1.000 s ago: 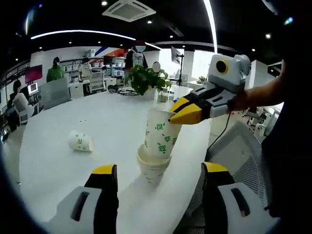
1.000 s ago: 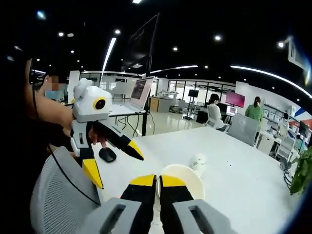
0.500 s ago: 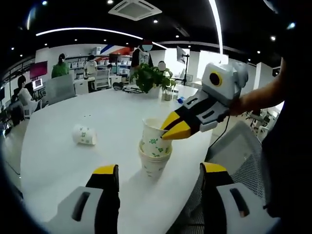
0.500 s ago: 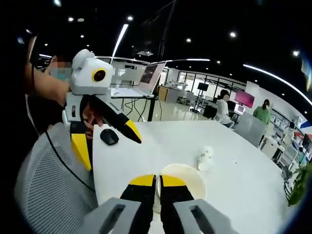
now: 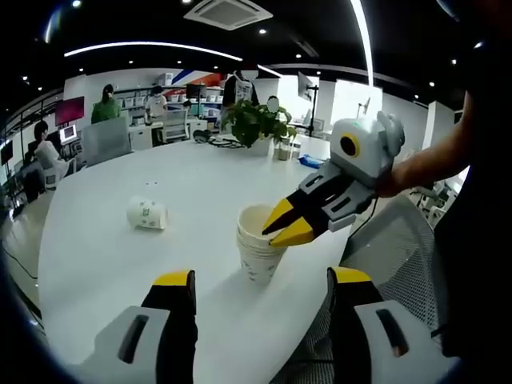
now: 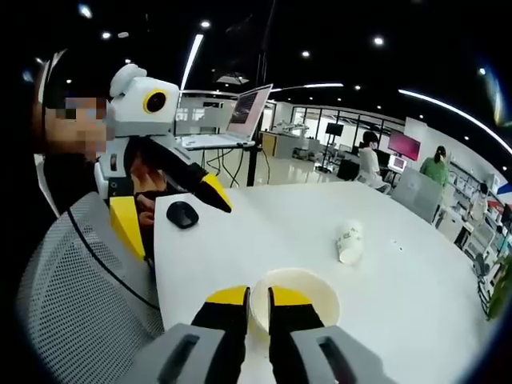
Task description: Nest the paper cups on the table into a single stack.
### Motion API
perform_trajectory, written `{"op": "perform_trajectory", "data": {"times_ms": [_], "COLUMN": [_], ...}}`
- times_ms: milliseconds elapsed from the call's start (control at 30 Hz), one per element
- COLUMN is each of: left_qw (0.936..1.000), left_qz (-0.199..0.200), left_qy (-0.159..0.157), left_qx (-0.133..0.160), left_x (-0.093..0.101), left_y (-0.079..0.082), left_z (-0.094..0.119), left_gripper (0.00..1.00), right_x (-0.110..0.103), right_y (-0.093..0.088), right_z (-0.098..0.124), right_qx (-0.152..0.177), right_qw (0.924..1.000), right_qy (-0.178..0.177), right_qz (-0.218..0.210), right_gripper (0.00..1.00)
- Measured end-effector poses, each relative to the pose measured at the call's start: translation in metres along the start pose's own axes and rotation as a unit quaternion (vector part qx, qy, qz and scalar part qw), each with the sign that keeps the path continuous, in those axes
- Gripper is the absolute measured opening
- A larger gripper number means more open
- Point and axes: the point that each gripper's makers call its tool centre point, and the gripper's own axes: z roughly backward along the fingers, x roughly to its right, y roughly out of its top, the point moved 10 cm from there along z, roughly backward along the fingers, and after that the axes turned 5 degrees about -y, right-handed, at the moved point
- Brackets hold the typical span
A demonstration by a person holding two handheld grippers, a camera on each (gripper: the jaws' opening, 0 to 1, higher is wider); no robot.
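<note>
In the right gripper view the right gripper (image 6: 258, 308) has its yellow-tipped jaws drawn close on the near rim of the cup stack (image 6: 296, 298), one tip outside and one inside the mouth; whether the pads still press the paper wall I cannot tell. From here the cups' sides are hidden below the open, round mouth. In the left gripper view the same tongs come in from the right, tips at the stack's rim (image 5: 258, 242), and the nested lips of the cups show as close rings above a tapered white body with small green print.

The left gripper (image 5: 260, 290) has its jaws spread wide, holding nothing, just short of the stack; in the right gripper view it hangs at the table's edge (image 6: 170, 214), jaws apart, partly in front of the person's hand.

A single paper cup (image 5: 147, 214) lies on its side on the smooth white table (image 5: 96, 264), well apart from the stack. A grey mesh chair back (image 6: 64, 296) is cut off by the frame. A dark mouse (image 6: 183, 214) sits near the table edge.
</note>
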Motion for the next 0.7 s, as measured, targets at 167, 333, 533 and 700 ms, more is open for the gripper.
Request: {"op": "perform_trajectory", "data": {"times_ms": [167,333,533,700], "left_qw": [1.0,0.9999,0.9993,0.999], "left_qz": [-0.002,0.005,0.008,0.007], "left_qy": [0.002,0.011,0.027,0.037], "left_qx": [-0.001,0.012,0.022,0.025], "left_x": [-0.002,-0.008,-0.022,-0.034], "left_y": [0.001,0.004,0.009,0.014], "left_z": [-0.001,-0.002,-0.003,-0.003], "left_gripper": [0.65,0.64,0.65,0.64], "right_x": [0.001,0.003,0.006,0.01], "right_y": [-0.001,0.002,-0.003,-0.011], "right_z": [0.001,0.009,0.021,0.032], "right_qx": [0.026,0.032,0.031,0.025], "right_qw": [0.9991,0.9987,0.9968,0.9954], "right_qy": [-0.002,-0.026,-0.05,-0.066], "right_qz": [-0.032,-0.029,-0.054,-0.064], "right_gripper": [0.12,0.21,0.36,0.42]}}
